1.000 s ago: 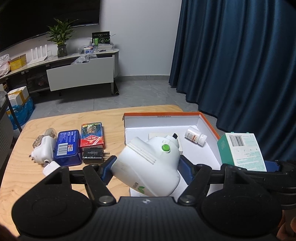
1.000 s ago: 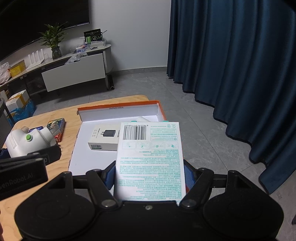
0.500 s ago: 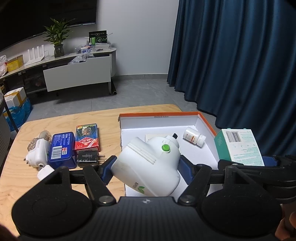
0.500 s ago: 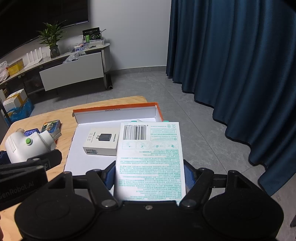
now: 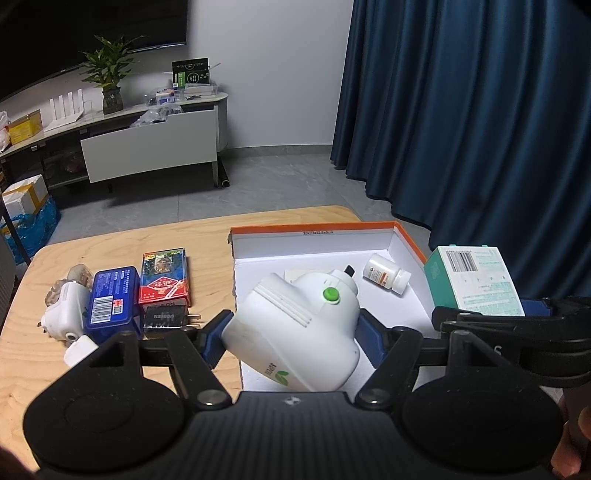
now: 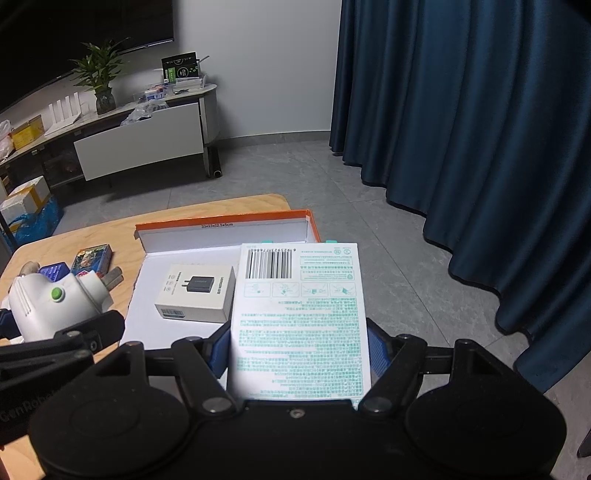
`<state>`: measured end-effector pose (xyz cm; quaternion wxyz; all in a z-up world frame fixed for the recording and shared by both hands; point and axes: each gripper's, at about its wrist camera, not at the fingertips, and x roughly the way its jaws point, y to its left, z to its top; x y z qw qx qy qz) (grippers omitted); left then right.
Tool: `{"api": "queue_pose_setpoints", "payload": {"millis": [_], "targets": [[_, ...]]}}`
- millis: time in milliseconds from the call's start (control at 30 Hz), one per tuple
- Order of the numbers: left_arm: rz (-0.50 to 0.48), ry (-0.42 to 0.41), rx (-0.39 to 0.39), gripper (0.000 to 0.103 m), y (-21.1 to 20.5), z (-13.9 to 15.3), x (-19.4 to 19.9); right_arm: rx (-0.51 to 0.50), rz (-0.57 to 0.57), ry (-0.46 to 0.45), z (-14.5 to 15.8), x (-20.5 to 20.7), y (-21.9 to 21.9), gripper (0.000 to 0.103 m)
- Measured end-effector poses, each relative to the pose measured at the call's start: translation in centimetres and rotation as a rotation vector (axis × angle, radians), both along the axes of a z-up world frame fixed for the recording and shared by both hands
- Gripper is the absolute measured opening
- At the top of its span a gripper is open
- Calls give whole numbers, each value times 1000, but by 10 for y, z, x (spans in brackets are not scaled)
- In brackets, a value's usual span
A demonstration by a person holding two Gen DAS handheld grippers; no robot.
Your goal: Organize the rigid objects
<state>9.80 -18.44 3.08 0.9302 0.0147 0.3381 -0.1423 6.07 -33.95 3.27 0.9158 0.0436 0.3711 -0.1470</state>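
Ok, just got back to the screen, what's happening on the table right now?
A person is sorting items into the white tray with the orange rim. The left tool grips a white device with a green button over the tray's near-left corner. The right tool holds a teal-printed carton over the tray's right side. A charger box and a pill bottle already lie inside; a blue tin and a card pack wait on the table.

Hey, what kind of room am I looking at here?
Most likely a home living room: a long low cabinet with a potted plant under a big dark screen, floor-length blue curtains, and a wooden table.
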Motion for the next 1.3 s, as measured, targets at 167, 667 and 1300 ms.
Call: {"api": "queue_pose_setpoints", "payload": {"millis": [167, 667, 1300], "targets": [[-1, 2, 1, 72, -2, 0, 3, 1, 1, 2, 0, 1, -1, 84], [-4, 14, 4, 72, -8, -6, 15, -4, 6, 17, -9, 20, -5, 84], [-7, 41, 14, 72, -13, -19, 33, -4, 15, 46, -21, 53, -12, 84]]}}
